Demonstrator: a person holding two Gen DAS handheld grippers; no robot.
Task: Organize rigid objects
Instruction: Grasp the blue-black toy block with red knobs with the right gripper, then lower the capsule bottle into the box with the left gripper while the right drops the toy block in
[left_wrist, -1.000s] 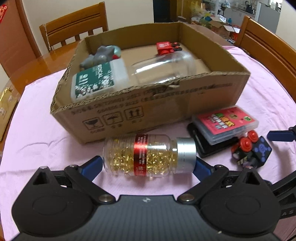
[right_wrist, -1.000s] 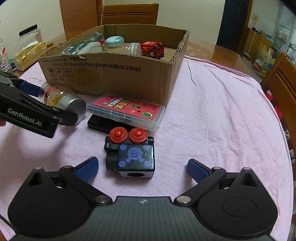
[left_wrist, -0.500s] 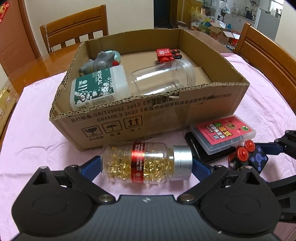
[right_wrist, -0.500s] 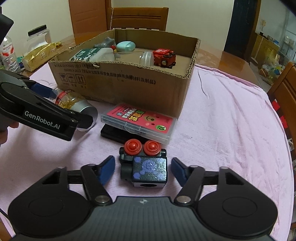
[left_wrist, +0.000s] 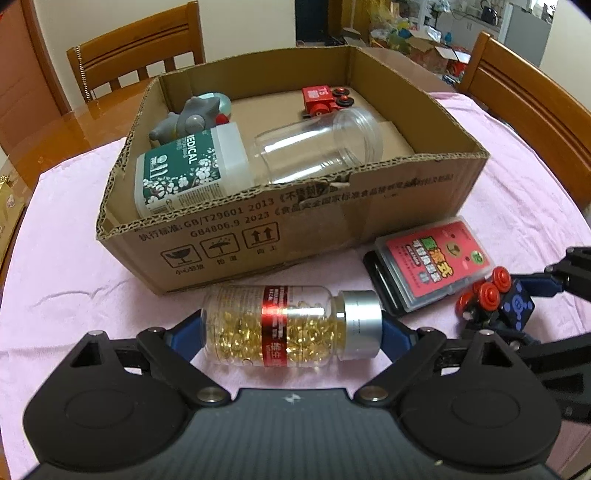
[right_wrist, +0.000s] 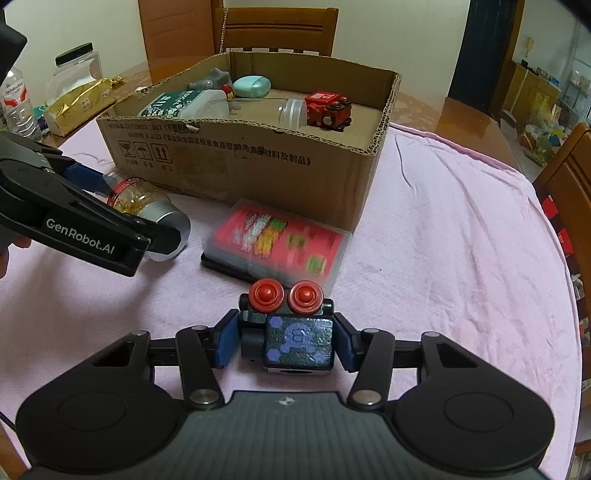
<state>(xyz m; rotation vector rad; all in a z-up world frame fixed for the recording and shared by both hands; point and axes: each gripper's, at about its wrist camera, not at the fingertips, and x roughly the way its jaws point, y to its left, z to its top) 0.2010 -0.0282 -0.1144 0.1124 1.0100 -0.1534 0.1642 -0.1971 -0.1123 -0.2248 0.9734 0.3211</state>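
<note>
Your desk (right_wrist: 461, 229) is covered by a pink cloth, with wooden chairs (left_wrist: 136, 62) beyond it and a cluttered room behind.

Ahead of both sets of fingers sits an open cardboard box (left_wrist: 295, 229). It holds a green-labelled white bottle (left_wrist: 188, 173), a clear plastic jar (left_wrist: 317, 147) lying on its side, a grey toy figure (left_wrist: 184, 120), a pale teal case (right_wrist: 251, 85) and a red toy train car (left_wrist: 323, 99).

Your left gripper (left_wrist: 291, 328) has just been closing its fingers around the capsule bottle (left_wrist: 291, 328) lying sideways on the cloth just short of the box wall; the blue pads sit at the bottle's base and at its silver cap, and appear to touch both.

Your right gripper (right_wrist: 286, 341) has just closed, and its fingers clamp the dark blue toy train car (right_wrist: 295, 341) with two red wheels uppermost. Just beyond it a pink card case (right_wrist: 280, 243) rests on a flat black item (right_wrist: 221, 266), against the box wall.

To the right of your right fingers the cloth runs bare to the desk edge. Left of the box, past your left fingers, stand a gold packet (right_wrist: 77, 101) and a clear black-lidded jar (right_wrist: 75, 66).
</note>
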